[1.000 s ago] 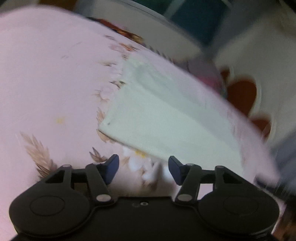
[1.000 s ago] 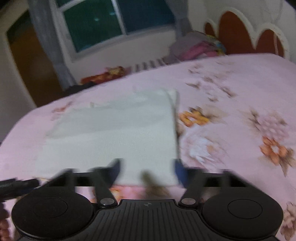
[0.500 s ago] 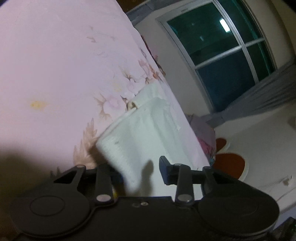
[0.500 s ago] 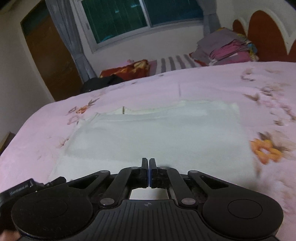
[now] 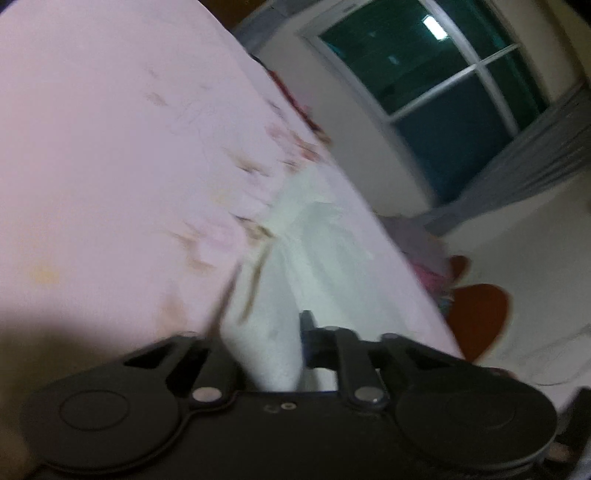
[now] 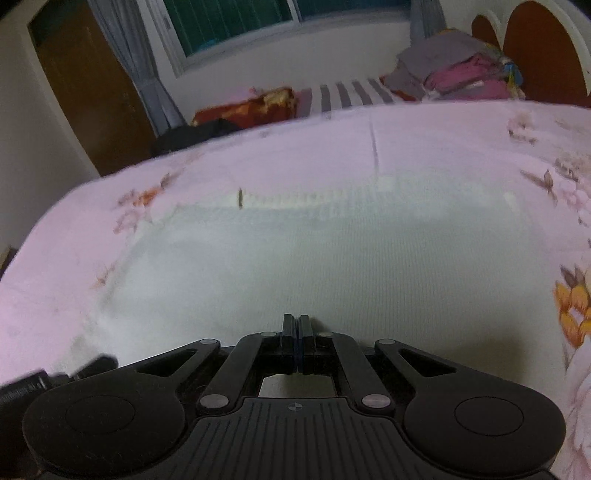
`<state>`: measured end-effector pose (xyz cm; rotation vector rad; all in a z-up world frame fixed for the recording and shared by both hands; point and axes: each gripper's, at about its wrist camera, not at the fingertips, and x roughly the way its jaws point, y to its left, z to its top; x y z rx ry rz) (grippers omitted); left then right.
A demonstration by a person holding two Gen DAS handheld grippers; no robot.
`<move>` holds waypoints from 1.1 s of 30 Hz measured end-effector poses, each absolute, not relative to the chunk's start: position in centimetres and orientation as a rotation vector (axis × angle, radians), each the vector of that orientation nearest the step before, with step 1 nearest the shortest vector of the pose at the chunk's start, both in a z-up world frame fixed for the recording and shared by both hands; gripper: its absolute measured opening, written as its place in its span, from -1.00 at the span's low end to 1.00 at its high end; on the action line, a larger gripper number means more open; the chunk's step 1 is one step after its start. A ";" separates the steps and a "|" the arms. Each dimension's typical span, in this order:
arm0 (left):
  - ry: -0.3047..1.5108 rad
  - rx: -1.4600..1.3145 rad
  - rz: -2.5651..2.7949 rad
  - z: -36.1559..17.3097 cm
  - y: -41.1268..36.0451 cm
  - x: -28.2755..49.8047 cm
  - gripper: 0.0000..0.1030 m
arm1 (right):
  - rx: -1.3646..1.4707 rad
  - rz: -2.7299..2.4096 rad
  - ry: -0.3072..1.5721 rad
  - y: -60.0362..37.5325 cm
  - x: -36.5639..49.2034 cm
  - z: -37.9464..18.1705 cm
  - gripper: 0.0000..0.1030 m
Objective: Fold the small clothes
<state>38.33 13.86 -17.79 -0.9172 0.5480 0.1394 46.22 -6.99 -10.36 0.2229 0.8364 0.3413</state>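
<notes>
A white small garment [image 6: 332,266] lies spread flat on the pink flowered bedsheet [image 6: 295,147]. In the left wrist view one corner of the garment [image 5: 325,251] is bunched up and lifted between the fingers of my left gripper [image 5: 266,328], whose jaws are closing on it. The cloth hides its left finger. My right gripper [image 6: 297,321] is shut, pads together, low over the garment's near edge. Whether it pinches any cloth I cannot tell.
A stack of folded clothes [image 6: 454,70] lies at the far right by the red headboard [image 6: 535,44]. Beyond the bed's far edge are a dark bag [image 6: 195,133], a window with grey curtains [image 6: 229,22] and a brown door [image 6: 85,92].
My left gripper reached the garment's corner, rolled, and its jaws narrowed around the cloth, bunching it. My right gripper shut and slid left along the near edge towards the garment's middle.
</notes>
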 end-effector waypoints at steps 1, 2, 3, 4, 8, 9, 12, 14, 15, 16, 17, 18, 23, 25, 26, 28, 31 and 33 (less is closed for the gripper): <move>0.537 -0.937 0.131 -18.2 14.1 38.3 -0.65 | 0.245 0.345 0.837 -7.2 46.4 -10.4 -1.00; 0.533 -0.948 0.129 -18.3 14.2 38.3 -0.65 | 0.261 0.346 0.859 -7.3 46.7 -10.9 -1.00; 0.535 -0.956 0.134 -18.2 14.2 38.3 -0.64 | 0.261 0.343 0.883 -7.3 46.9 -11.6 -1.00; 0.536 -0.965 0.141 -18.1 14.3 38.5 -0.63 | 0.266 0.346 0.873 -7.4 46.9 -11.7 -1.00; 0.573 -0.921 0.169 -17.2 13.9 39.6 -0.87 | 0.292 0.368 0.873 -8.3 47.0 -11.8 -1.00; 0.580 -0.859 0.181 -16.3 13.3 39.8 -0.87 | 0.303 0.380 0.873 -8.6 47.0 -11.8 -1.00; 0.564 -0.687 0.123 -12.9 10.6 40.3 -0.88 | 0.378 0.423 0.891 -10.3 47.4 -12.0 -1.00; 0.571 -0.544 0.079 -10.4 7.8 41.0 -0.88 | 0.418 0.422 0.864 -12.0 47.2 -11.3 -1.00; 0.580 -0.474 0.055 -9.4 6.2 41.4 -0.88 | 0.436 0.416 0.842 -13.2 46.9 -10.8 -1.00; 0.590 -0.401 0.032 -8.4 4.5 41.9 -0.88 | 0.464 0.408 0.831 -14.6 46.8 -10.4 -1.00; 0.601 -0.333 0.002 -7.5 2.6 42.3 -0.88 | 0.487 0.395 0.821 -16.2 46.6 -10.1 -1.00; 0.610 -0.281 -0.025 -6.9 0.7 42.6 -0.88 | 0.501 0.377 0.805 -17.9 46.3 -9.8 -1.00; 0.671 -0.143 -0.155 -6.1 -7.9 43.2 -0.87 | 0.582 0.318 0.750 -26.7 45.1 -8.6 -1.00; 0.745 -0.103 -0.214 -7.4 -11.2 43.6 -0.64 | 0.607 0.315 0.750 -29.0 44.8 -8.5 -1.00; 0.793 -0.090 -0.239 -8.5 -12.3 44.0 -0.25 | 0.616 0.315 0.747 -29.9 44.8 -8.4 -1.00; 0.874 -0.135 -0.277 -9.5 -14.0 43.7 0.14 | 0.631 0.315 0.767 -31.6 44.6 -8.6 -0.64; 0.821 -0.239 -0.337 -8.7 -12.2 42.3 0.08 | 0.657 0.326 0.736 -33.2 43.7 -8.3 0.22; 0.779 -0.273 -0.281 -7.9 -9.5 42.0 -0.10 | 0.682 0.363 0.745 -33.4 43.4 -8.2 0.21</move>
